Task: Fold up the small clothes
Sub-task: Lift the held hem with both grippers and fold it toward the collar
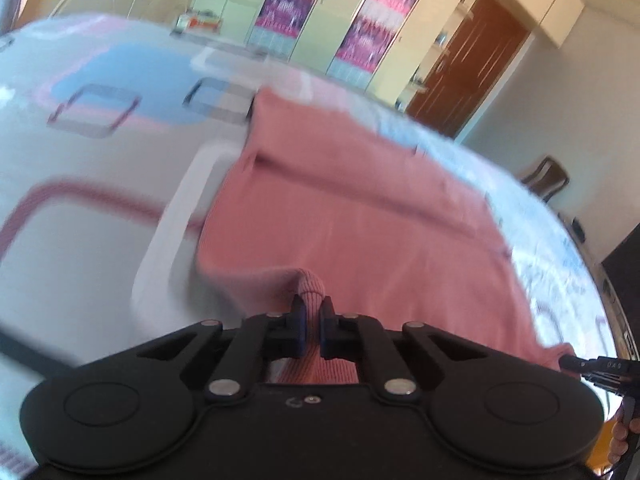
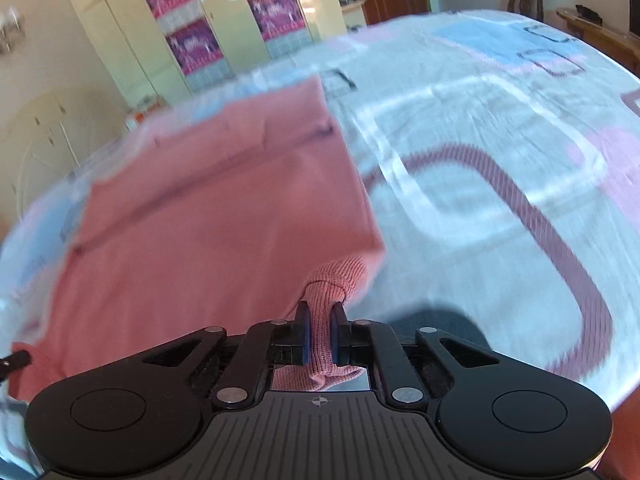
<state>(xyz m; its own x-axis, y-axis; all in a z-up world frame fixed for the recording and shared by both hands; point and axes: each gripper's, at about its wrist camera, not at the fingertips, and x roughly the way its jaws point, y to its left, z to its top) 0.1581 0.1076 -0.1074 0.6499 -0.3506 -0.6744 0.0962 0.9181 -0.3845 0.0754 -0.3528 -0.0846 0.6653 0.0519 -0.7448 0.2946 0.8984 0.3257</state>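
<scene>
A pink knit garment (image 1: pixel 352 200) lies spread on a bed with a white, blue and pink patterned sheet (image 1: pixel 100 152). My left gripper (image 1: pixel 313 304) is shut on its near left corner, a bunch of ribbed knit between the blue pads. In the right wrist view the same garment (image 2: pixel 224 200) fills the left half over the sheet (image 2: pixel 500 152). My right gripper (image 2: pixel 320 312) is shut on its near right corner, and knit hangs down behind the pads. The right gripper's tip (image 1: pixel 576 364) shows at the left wrist view's right edge. Both views are motion-blurred.
Cream wardrobes with purple-pink panels (image 1: pixel 380 28) stand behind the bed. A brown door (image 1: pixel 468 60) and a dark wooden chair (image 1: pixel 546 176) are at the right. A wooden side table (image 2: pixel 600 32) stands beyond the bed's far right corner.
</scene>
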